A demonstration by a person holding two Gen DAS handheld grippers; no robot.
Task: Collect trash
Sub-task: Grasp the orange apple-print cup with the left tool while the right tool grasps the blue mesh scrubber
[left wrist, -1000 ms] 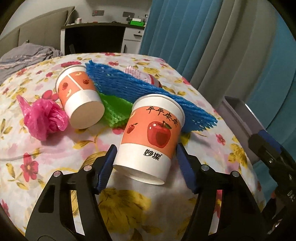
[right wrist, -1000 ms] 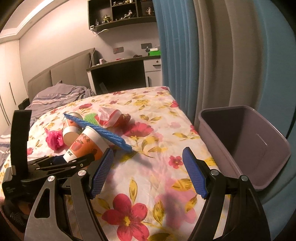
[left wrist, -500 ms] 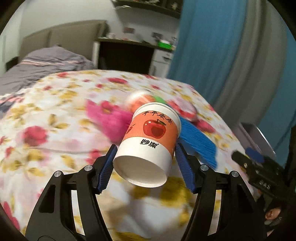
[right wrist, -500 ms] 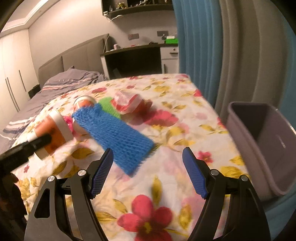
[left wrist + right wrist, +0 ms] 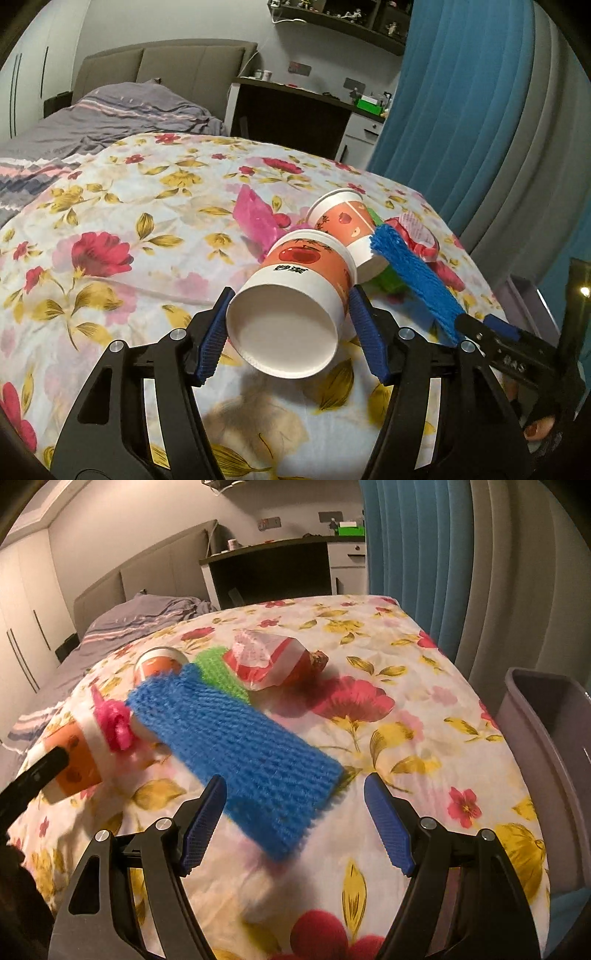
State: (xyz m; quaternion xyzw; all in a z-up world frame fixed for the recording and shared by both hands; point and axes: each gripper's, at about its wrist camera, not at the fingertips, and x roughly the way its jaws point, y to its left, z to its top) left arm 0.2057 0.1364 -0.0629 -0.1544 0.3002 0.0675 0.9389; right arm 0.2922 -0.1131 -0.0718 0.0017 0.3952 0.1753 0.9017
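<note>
Clamping an apple-print paper cup [image 5: 295, 291] above the floral bedspread [image 5: 110, 221], left gripper [image 5: 290, 334]; only right cam shows right gripper [image 5: 295, 821] wide, empty, w/ blue foam net [image 5: 240, 746] and grey bin [image 5: 546, 731].

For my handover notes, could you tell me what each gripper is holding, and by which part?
The left gripper clamps a paper cup by its sides near the base. The right gripper holds nothing.

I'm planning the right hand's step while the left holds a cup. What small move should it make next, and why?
Probably ease the right gripper forward and down over the blue foam net. Its jaws stand open and empty, with the net's near end lying on the bedspread just ahead of them.
</note>
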